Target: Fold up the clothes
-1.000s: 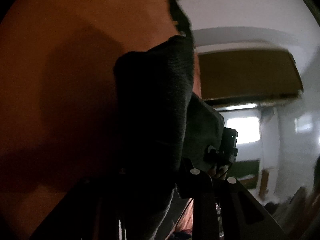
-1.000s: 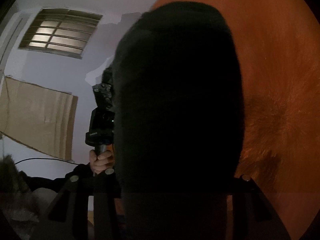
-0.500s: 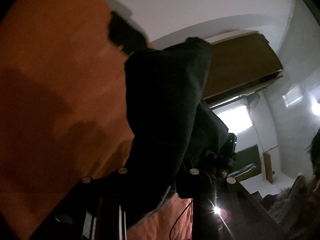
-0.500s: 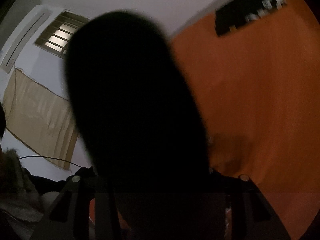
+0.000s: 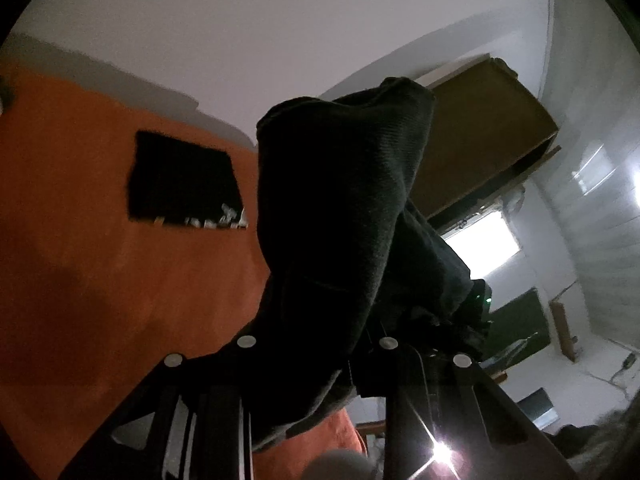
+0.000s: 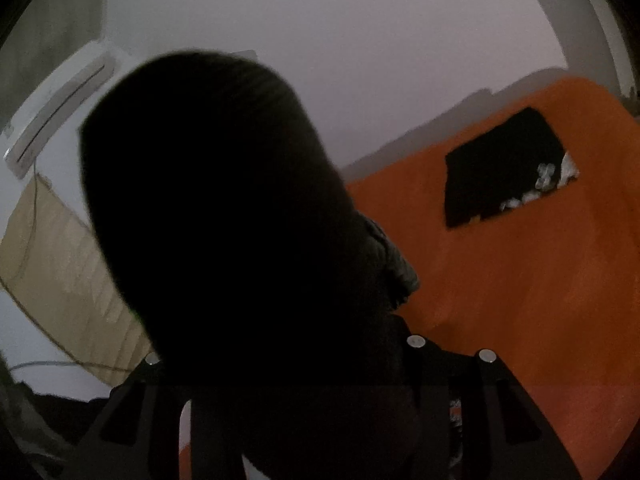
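A: Your room shows a pale ceiling (image 5: pixel 248 32) overhead and an orange blanket (image 5: pixel 80 280) spread below it. The blanket (image 6: pixel 540 300) fills the right side of your right wrist view. What else do you have out there?

B: 1 black folded garment (image 5: pixel 182 182) lies flat on the blanket, with white print along its lower edge. You see the same piece (image 6: pixel 504 168) from your right wrist. A brown cardboard panel (image 5: pixel 480 136) leans on the wall near a bright window (image 5: pixel 484 240).

A: And the thing you are folding?

B: Your dark knit garment (image 5: pixel 340 220) is lifted off the blanket and bunched right in front of both cameras. It blocks most of your right wrist view as a black mass (image 6: pixel 224 220).

A: How do your jaws stand?

B: Your left gripper (image 5: pixel 316 360) has its jaws clamped on the dark knit garment, with cloth spilling down between them. Your right gripper (image 6: pixel 304 364) looks pinched on the same cloth, though the fabric hides its tips. The cardboard (image 6: pixel 60 260) sits behind it.
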`<state>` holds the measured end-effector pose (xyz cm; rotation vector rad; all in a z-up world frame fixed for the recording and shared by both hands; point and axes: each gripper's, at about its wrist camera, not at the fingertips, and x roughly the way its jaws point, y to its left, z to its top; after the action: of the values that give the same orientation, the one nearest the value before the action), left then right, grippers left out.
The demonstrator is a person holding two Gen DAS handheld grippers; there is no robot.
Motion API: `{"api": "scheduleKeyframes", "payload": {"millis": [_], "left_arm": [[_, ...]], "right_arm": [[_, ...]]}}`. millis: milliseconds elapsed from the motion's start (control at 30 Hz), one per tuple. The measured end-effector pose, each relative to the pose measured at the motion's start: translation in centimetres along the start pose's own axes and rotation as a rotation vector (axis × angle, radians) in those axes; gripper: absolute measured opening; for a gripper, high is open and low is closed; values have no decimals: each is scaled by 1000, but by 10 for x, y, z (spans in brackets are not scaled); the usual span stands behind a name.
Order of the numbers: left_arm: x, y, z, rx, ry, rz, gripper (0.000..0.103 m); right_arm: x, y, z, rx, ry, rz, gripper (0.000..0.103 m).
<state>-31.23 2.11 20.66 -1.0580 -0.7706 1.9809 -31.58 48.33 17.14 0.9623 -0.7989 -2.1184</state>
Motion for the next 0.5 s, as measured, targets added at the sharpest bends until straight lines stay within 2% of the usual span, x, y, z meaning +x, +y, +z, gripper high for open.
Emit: {"api": "scheduleKeyframes", "payload": {"millis": [133,200,333,500], "left_arm": [[39,-9,27,-74,-23,46,25],[62,-8,34,-78,-19,61,25],[117,42,56,-157,-29,-37,25],[178,108,86,-217,-47,-63,25]], "right_arm": [[-9,-26,44,87,11,0,42],[-3,-49,66,103,45,12,42],[16,-107,111,100,106,27,42],[60,-169,159,68,182,15,42]]}}
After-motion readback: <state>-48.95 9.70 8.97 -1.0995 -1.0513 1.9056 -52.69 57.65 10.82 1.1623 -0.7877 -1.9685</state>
